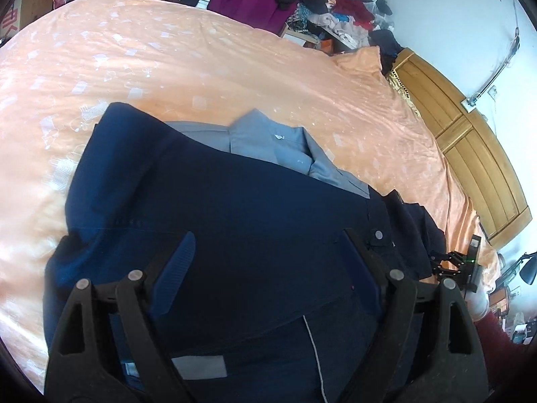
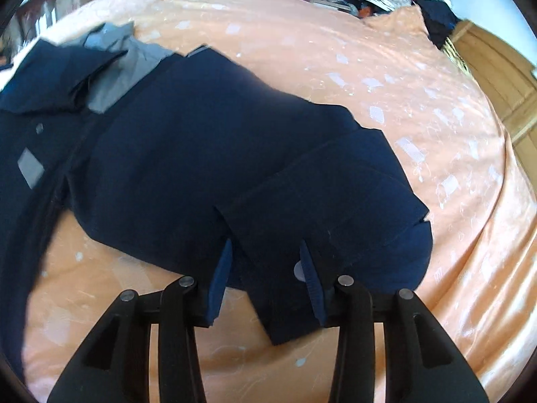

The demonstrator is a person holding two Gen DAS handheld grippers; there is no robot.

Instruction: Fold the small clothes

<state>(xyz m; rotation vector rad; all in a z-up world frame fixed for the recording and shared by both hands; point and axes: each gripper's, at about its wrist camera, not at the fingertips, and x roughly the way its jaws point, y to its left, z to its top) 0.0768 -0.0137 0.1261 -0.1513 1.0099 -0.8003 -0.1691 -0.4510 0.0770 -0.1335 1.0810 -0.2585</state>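
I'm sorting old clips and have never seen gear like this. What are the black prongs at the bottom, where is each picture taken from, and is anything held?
A person holds a pair of tongs in each hand, each carrying a wide-angle camera that looks along its prongs. One picture comes from the left tongs, which stand wide open above a navy jacket with grey lining, lying on an orange bedspread. The other comes from the right tongs, with the jacket's sleeve between their blue pads; whether they pinch it I cannot tell.

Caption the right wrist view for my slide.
Right claw straddles a navy jacket's sleeve cuff on an orange bedspread.
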